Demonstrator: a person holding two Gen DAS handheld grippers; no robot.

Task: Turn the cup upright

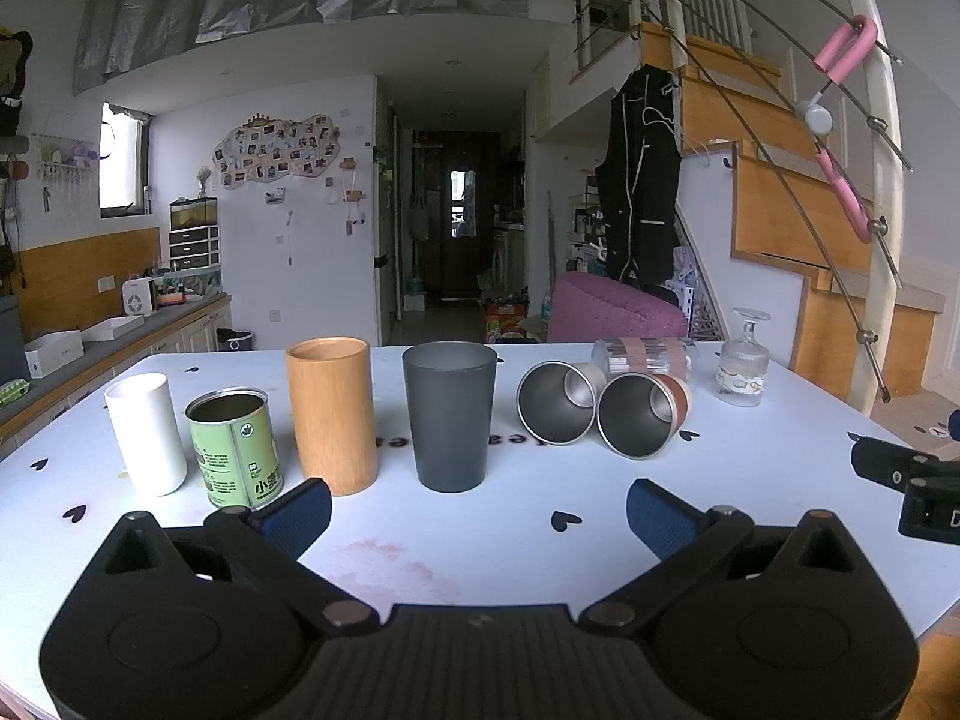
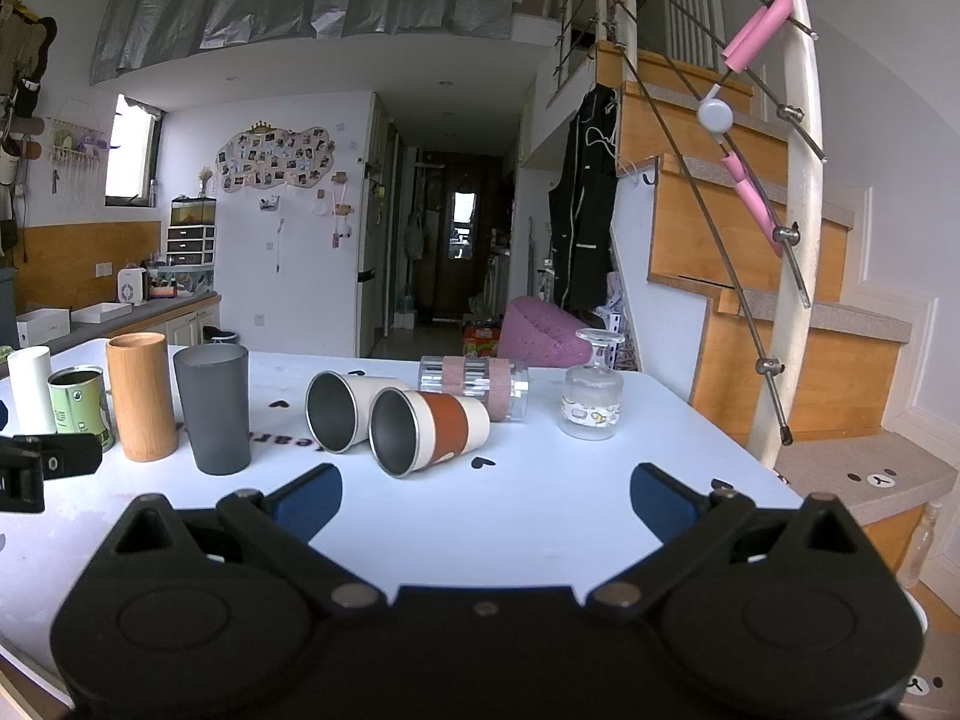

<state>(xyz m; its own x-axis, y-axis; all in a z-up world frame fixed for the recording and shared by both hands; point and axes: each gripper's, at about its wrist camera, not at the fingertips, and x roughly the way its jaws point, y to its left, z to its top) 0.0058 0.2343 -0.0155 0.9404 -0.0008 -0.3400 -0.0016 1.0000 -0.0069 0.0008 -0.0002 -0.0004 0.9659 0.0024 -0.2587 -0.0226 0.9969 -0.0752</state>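
Both tools sit back at the near edge of the table (image 2: 540, 516), nothing in either: the left gripper (image 1: 479, 513) has its jaws spread wide, and the right gripper (image 2: 486, 498) is just as far apart. This looks like the approach, no cup picked yet. Mid-table, two steel-lined cups lie on their sides touching, mouths toward us: the cream cup (image 2: 348, 411) and the brown-banded cup (image 2: 426, 429). Next move, I'd judge: straddle one wall and rotate it onto its base. Behind them lies a clear tumbler (image 2: 474, 387), partly hidden; toward the far right corner an upturned glass (image 2: 591, 390). Cup bases are out of sight.
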